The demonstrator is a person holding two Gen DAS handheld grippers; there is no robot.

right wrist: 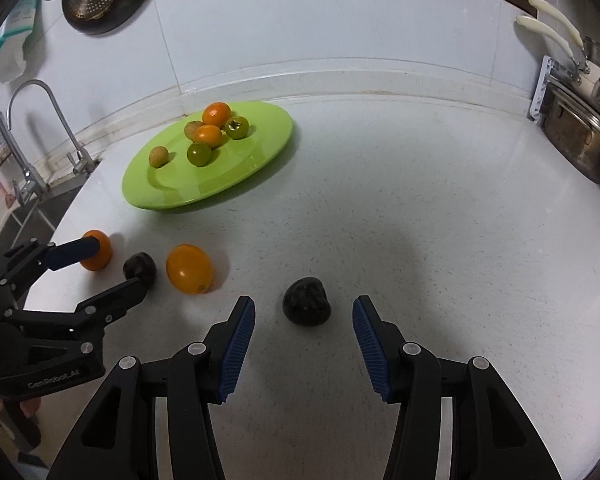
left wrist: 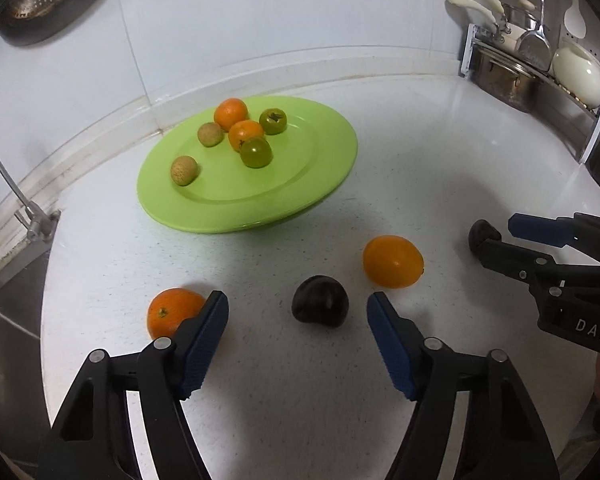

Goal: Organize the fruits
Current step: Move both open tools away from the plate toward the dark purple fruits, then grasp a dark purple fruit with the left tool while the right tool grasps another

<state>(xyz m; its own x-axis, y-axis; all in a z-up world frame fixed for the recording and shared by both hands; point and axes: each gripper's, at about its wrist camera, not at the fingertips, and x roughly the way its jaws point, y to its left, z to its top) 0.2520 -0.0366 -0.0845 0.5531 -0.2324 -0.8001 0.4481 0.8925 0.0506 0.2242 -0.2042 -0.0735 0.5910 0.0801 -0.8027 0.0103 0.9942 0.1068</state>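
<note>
Both grippers spread wide, left one [left wrist: 296, 312] flanking a dark fruit [left wrist: 319, 305], right one [right wrist: 304, 312] flanking another [right wrist: 307, 301]. Oval orange [left wrist: 393, 256] lies sideways between them, lots of bare counter [right wrist: 420, 200] rightward, green plate [left wrist: 300, 184] near the back wall

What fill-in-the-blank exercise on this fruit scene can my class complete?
1. The green plate holds ___ fruits.
2. The left gripper is open around a ___ fruit.
3. Off the plate, ___ fruits lie on the white counter.
4. The right gripper is ___.

Missing words: six; dark; four; open
</note>
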